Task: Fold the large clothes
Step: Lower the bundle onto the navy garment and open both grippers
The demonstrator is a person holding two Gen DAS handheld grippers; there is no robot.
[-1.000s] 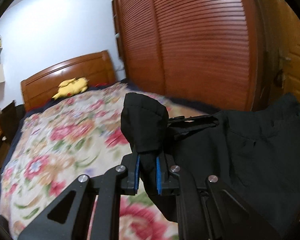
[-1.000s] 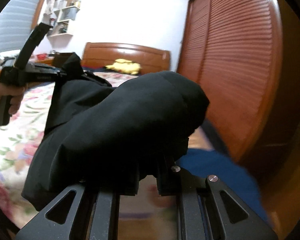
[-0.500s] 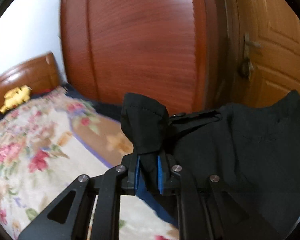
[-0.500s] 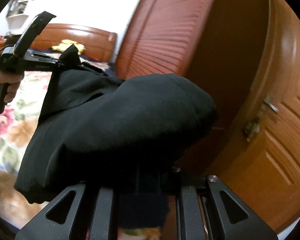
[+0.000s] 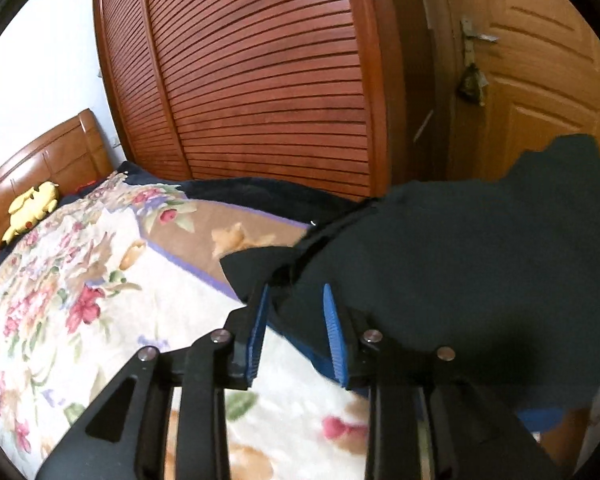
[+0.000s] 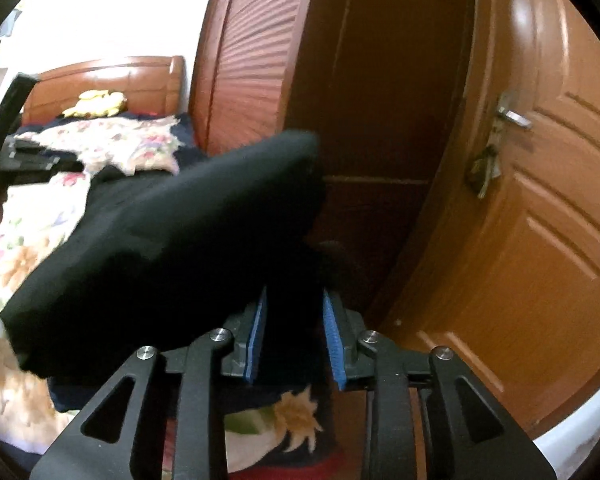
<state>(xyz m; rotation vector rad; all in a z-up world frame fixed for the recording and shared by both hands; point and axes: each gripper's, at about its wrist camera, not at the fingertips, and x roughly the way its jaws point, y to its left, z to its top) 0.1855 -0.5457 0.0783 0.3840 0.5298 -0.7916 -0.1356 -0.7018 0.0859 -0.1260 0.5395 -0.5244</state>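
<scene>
A large black garment lies bunched at the corner of the bed, over the floral blanket. My left gripper is open, its blue pads apart, with the garment's edge lying loose just beyond and between them. In the right wrist view the same black garment spreads to the left. My right gripper is open too, its pads apart with dark cloth between them. The left gripper's handle shows at the far left of that view.
A louvred wooden wardrobe stands close along the bed's far side. A panelled wooden door with a lever handle is at the right. A wooden headboard and a yellow plush toy are at the bed's far end.
Both grippers have opened and let go of the black garment, which has dropped onto the bed corner. Both views have swung right towards the wardrobe and door.
</scene>
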